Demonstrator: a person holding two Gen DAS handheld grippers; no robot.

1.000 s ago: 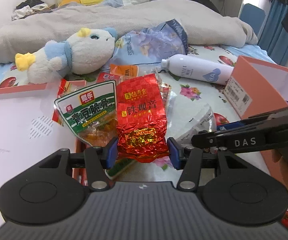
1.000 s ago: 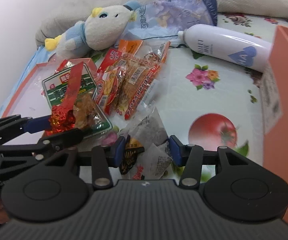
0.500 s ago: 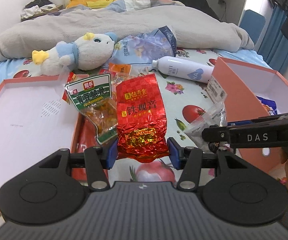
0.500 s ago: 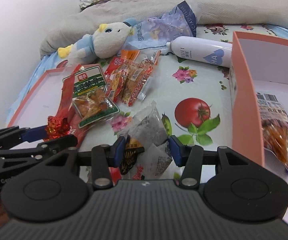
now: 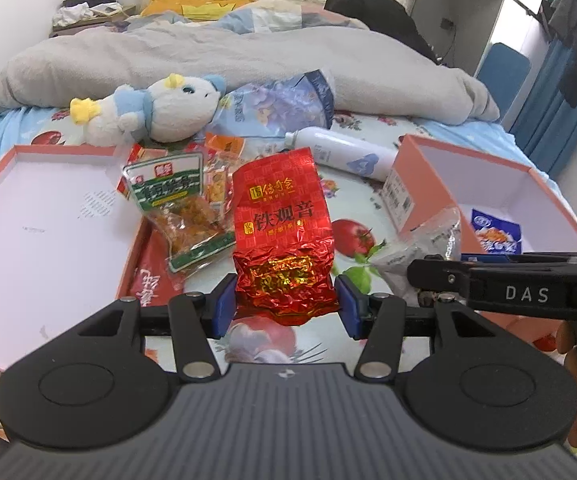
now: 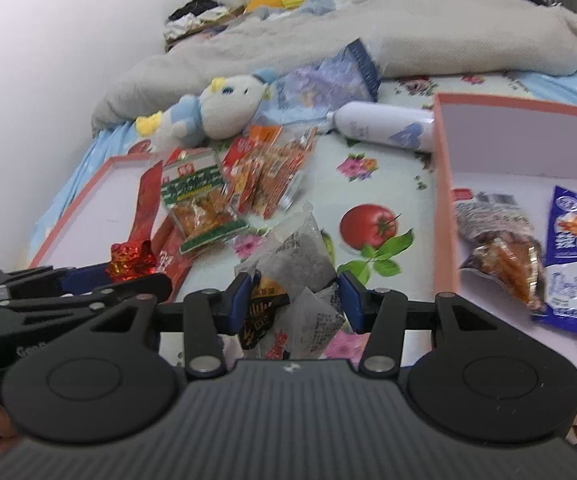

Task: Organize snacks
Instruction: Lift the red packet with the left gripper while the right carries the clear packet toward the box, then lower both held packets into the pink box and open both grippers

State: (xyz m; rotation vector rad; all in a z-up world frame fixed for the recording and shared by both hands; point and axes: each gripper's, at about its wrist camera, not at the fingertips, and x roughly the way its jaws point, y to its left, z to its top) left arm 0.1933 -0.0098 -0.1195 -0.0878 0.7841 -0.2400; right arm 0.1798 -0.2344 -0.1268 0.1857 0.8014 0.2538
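- Far left: open box lid (image 5: 28, 216), pink rim, white inside, lying flat on the bedsheet (image 5: 340, 184); nothing in it.
- Just right of lid: loose snack pile on the sheet, green-label pack (image 5: 176, 208) on top, orange sachets (image 6: 276, 168) behind. Thin film, light, slippery; best pinched at a sealed edge.
- Centre: left gripper (image 5: 286, 306) clamped on red foil tea pack (image 5: 284, 236), pads pressing the crumpled lower end, pack standing upright, clear of the sheet. Vacuum-packed look, likely stiff-ish and light; foil slick, grip on the wrinkled bottom seems sound.
- Right of centre: right gripper (image 6: 294, 306) closed on clear pouches (image 6: 300, 276) with dark contents, held above the sheet. Soft, crinkly, floppy; probably sagging if held by one corner only.
- Behind: plush toy (image 5: 156, 112), white bottle (image 5: 344, 156), not snacks.
- Far right: pink box (image 6: 446, 216), two packs already inside — likely drop spot.
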